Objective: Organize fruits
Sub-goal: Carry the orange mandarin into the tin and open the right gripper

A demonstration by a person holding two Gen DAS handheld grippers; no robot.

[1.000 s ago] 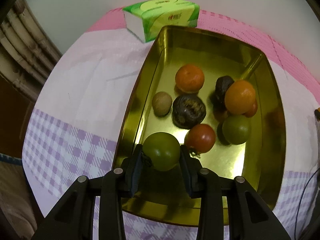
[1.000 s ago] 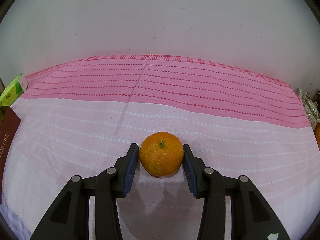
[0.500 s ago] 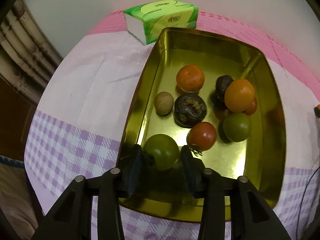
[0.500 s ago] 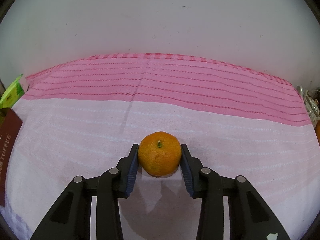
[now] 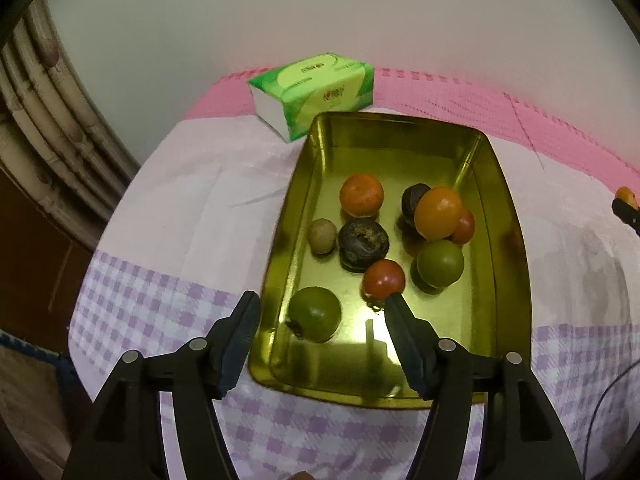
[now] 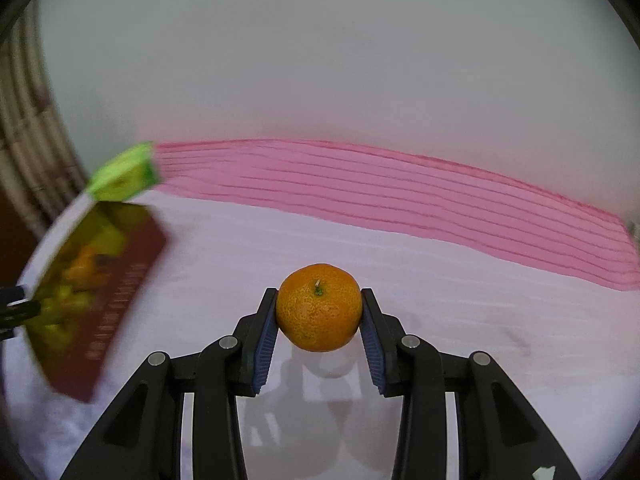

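A gold tin tray [image 5: 512,240] holds several fruits. A green tomato [image 5: 315,313] lies at its near left corner. My left gripper [image 5: 322,312] is open above that corner, its jaws wide apart on either side of the green tomato and not touching it. My right gripper [image 6: 319,312] is shut on an orange mandarin [image 6: 319,306] and holds it above the tablecloth. The tray also shows blurred at the left of the right wrist view [image 6: 100,280]. The right gripper with the mandarin shows at the right edge of the left wrist view [image 5: 626,204].
A green tissue pack [image 5: 314,92] stands behind the tray near the wall. The table carries a pink and purple checked cloth [image 5: 168,304]. Bamboo furniture [image 5: 44,132] stands at the left. A cable [image 5: 608,392] hangs at the right.
My left gripper opened, let the green tomato go in the tray, and drew back upward. My right gripper closed on the mandarin, lifted it and swung left toward the tray.
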